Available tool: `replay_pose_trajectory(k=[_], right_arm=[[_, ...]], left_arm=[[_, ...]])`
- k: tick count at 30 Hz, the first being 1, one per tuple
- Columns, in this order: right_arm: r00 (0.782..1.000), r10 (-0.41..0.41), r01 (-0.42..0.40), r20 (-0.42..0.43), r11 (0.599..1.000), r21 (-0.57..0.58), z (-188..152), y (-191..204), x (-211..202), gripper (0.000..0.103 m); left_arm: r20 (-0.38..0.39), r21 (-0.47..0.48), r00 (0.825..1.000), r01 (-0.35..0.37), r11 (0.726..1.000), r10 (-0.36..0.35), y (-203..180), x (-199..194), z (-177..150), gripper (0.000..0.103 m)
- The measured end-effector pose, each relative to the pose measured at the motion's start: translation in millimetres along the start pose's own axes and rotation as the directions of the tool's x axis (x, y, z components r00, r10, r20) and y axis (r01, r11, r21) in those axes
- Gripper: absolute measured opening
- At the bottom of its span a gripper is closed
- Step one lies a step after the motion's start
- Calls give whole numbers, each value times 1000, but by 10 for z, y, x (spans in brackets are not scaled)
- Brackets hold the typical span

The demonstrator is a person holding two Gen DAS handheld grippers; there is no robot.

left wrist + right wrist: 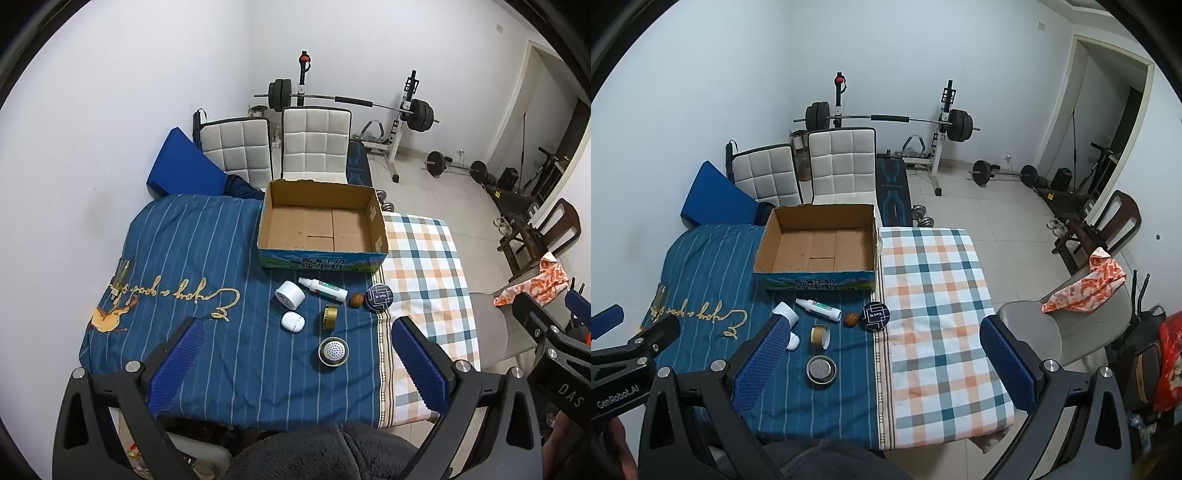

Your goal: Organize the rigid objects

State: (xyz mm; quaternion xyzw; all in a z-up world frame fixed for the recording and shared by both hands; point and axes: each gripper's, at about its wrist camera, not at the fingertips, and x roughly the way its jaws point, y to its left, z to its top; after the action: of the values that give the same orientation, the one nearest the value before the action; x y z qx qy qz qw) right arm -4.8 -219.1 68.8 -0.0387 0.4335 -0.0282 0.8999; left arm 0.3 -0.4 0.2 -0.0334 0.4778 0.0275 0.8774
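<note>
- both claws, left claw and right claw, wide open, holding nothing
- cardboard box is empty
- i'd grab the metal strainer first, it's nearest; pinch the rim squarely

Both wrist cameras look down and forward from well above the near edge of the table. Both share the box at 12 o'clock; the right view sits further right, with the box at 11.
</note>
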Motion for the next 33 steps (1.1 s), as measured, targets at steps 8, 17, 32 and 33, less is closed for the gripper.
replay_pose_trajectory(k=[8,17,32,33], right_arm=[[1000,13,-13,-3,1000,4,6,17,-13,103],[1000,25,-25,1,1000,15,-15,25,-40,103],[999,47,-47,8,999,2,-134,98,-130,103],[999,48,-48,7,999,-2,-130,111,-133,103]], left_arm=[[13,2,1000,-1,1000,1,-5,-9,-5,103],[16,-1,1000,3,1000,-3,-68,-42,-37,103],[34,-14,999,-6,1000,6,110,-120,-107,103],[35,-15,999,-7,1000,7,111,-129,-107,103]])
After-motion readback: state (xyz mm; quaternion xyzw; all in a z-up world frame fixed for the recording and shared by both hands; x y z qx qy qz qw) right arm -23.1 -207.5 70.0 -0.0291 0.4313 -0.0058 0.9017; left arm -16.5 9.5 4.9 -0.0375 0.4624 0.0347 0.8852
